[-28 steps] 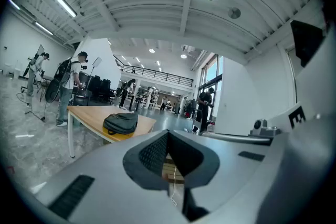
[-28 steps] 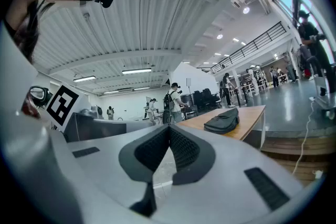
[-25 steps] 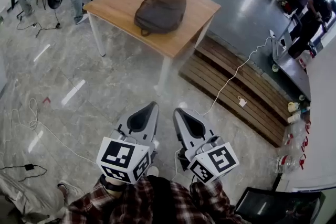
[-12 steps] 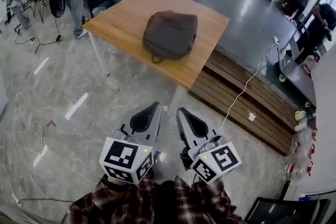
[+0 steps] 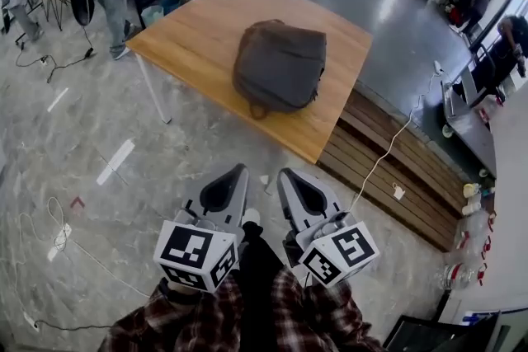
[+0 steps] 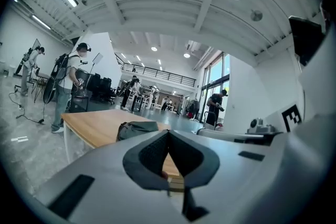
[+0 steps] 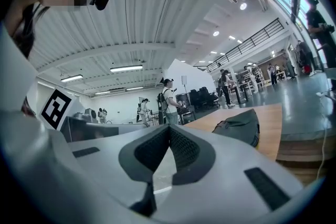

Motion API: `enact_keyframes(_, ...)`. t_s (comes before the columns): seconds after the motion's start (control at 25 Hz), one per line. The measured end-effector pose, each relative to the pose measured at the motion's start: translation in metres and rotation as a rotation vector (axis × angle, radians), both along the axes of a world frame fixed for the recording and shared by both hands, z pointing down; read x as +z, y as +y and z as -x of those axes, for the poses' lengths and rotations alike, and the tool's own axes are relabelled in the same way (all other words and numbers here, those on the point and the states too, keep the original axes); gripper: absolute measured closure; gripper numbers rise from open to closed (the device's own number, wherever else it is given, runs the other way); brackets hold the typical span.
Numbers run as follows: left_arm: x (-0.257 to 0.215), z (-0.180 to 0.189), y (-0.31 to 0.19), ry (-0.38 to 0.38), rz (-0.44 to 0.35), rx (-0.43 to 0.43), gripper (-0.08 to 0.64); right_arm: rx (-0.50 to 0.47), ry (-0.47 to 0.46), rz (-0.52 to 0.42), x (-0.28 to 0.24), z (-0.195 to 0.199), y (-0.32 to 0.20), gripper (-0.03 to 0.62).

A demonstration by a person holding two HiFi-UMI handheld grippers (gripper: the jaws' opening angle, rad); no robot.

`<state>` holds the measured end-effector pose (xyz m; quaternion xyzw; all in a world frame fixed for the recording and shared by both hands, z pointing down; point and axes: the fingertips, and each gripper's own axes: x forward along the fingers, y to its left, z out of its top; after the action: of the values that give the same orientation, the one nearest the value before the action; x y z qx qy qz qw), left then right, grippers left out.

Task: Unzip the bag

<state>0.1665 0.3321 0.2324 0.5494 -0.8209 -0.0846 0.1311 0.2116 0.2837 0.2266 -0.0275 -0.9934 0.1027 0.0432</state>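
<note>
The head view is looking steeply down toward the far table (image 5: 206, 37). Both gripper views are looking level from lower, sharing that table and the bag (image 5: 280, 66).

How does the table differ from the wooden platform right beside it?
The table is pale, smooth-topped wood raised on white legs, while the platform is darker, slatted wood lying low on the floor. The table carries the bag; the platform has a white cable crossing it. Both are wooden.
</note>
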Motion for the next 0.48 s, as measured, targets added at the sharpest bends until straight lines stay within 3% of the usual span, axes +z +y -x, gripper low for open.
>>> enact_keyframes(0.48, 0.011, 0.158, -0.111, -0.015, 0.014, -0.006, 0.551, -0.027, -0.015, 0.018, 0.010, 0.167, -0.109, 0.581)
